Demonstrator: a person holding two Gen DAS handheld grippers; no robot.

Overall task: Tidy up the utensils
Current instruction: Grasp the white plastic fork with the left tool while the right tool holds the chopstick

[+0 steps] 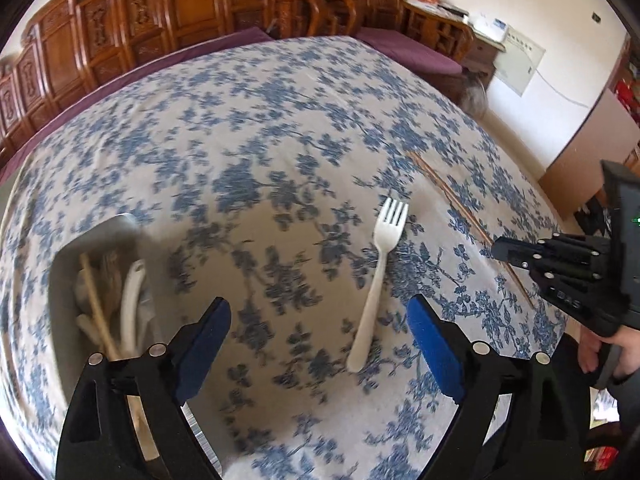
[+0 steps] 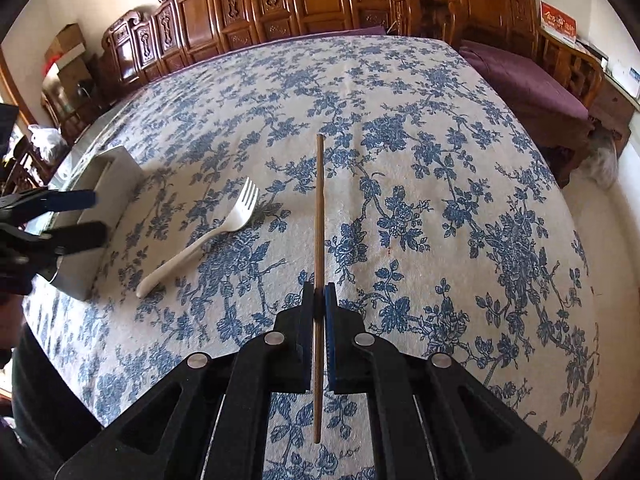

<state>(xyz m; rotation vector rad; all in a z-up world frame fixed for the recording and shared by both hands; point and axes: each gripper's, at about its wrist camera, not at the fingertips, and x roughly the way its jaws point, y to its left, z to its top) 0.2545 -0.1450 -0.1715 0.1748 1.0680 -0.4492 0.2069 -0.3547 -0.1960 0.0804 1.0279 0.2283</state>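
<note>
A white plastic fork (image 1: 380, 276) lies on the blue-flowered tablecloth, tines pointing away; it also shows in the right wrist view (image 2: 208, 240). My left gripper (image 1: 320, 316) is open and empty, above the cloth between the fork and a metal utensil box (image 1: 96, 264). The box holds white utensils and wooden chopsticks; it also shows in the right wrist view (image 2: 108, 196). My right gripper (image 2: 319, 296) is shut on a brown wooden chopstick (image 2: 319, 200), which points straight ahead along the fingers. In the left wrist view the right gripper (image 1: 500, 248) sits over the chopstick (image 1: 444, 196) at the right.
The flowered cloth (image 2: 400, 160) covers a large table. Carved wooden chairs (image 2: 280, 4) line the far side. A purple cushioned bench (image 2: 520, 76) stands at the far right. The table's right edge drops to a pale floor (image 2: 616, 216).
</note>
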